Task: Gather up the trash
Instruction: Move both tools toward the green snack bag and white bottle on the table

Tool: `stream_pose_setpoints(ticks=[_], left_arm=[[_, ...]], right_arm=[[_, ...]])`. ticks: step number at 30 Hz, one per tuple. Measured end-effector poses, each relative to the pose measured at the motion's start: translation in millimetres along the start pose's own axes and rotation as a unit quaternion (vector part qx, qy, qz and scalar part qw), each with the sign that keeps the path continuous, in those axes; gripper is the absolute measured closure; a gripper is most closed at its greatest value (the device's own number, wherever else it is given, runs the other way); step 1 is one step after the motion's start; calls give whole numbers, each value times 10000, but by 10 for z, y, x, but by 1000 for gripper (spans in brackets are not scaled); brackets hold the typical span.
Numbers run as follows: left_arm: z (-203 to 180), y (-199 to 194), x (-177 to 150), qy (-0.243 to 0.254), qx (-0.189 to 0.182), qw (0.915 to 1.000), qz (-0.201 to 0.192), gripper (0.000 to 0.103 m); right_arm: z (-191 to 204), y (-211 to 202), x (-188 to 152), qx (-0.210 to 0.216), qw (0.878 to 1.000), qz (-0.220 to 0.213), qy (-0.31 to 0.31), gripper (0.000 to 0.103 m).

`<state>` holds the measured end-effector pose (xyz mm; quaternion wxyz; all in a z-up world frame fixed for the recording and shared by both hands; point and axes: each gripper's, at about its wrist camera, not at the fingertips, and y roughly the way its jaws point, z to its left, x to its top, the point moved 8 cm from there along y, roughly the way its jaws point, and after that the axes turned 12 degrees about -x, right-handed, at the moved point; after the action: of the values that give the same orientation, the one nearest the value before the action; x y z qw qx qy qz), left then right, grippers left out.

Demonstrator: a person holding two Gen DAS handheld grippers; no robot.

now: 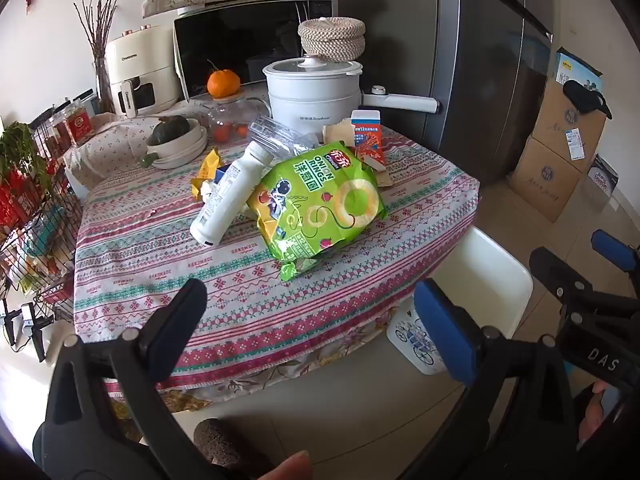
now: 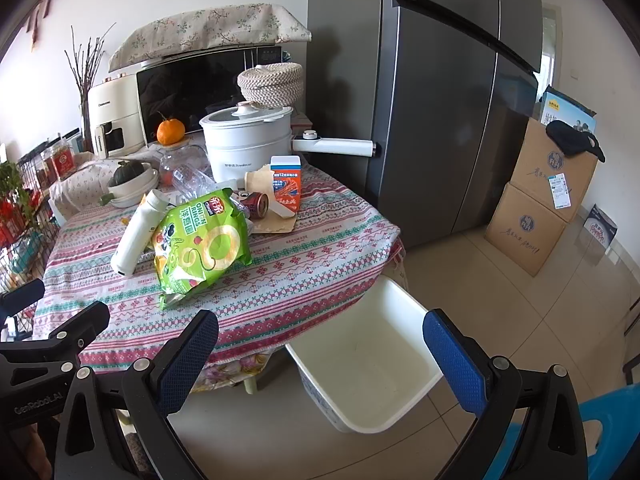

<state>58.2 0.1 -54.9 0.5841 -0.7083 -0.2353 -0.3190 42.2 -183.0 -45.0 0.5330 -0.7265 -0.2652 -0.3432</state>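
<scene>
A green onion-rings snack bag lies mid-table, also in the right wrist view. A white plastic bottle lies left of it. Behind are a clear crushed bottle, an orange-and-white carton, a red can and yellow wrappers. A white trash bin stands on the floor by the table's right edge. My left gripper is open and empty before the table's near edge. My right gripper is open and empty above the bin.
The patterned tablecloth covers the table. At the back stand a white cooking pot, microwave, air fryer, an orange and bowls. A wire rack is at left, a fridge and cardboard boxes at right.
</scene>
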Motion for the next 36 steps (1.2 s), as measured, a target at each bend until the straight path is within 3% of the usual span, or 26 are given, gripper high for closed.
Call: stream_pose_setpoints(ticks=[21, 26, 30, 33, 36], left_arm=[[80, 20, -38, -37, 25, 10000, 12, 0], [48, 83, -45, -70, 52, 9999, 105, 0], [112, 139, 28, 185, 202, 9994, 193, 0], [263, 254, 92, 345, 234, 9974, 595, 0], [497, 389, 206, 277, 145, 9975, 633, 0]], right_arm=[[20, 14, -5, 6, 10000, 17, 29, 0], [31, 25, 48, 7, 10000, 7, 49, 0], [72, 62, 143, 77, 10000, 54, -24, 0], [128, 110, 264, 221, 9996, 148, -105, 0], [197, 198, 438, 472, 9983, 313, -163, 0]])
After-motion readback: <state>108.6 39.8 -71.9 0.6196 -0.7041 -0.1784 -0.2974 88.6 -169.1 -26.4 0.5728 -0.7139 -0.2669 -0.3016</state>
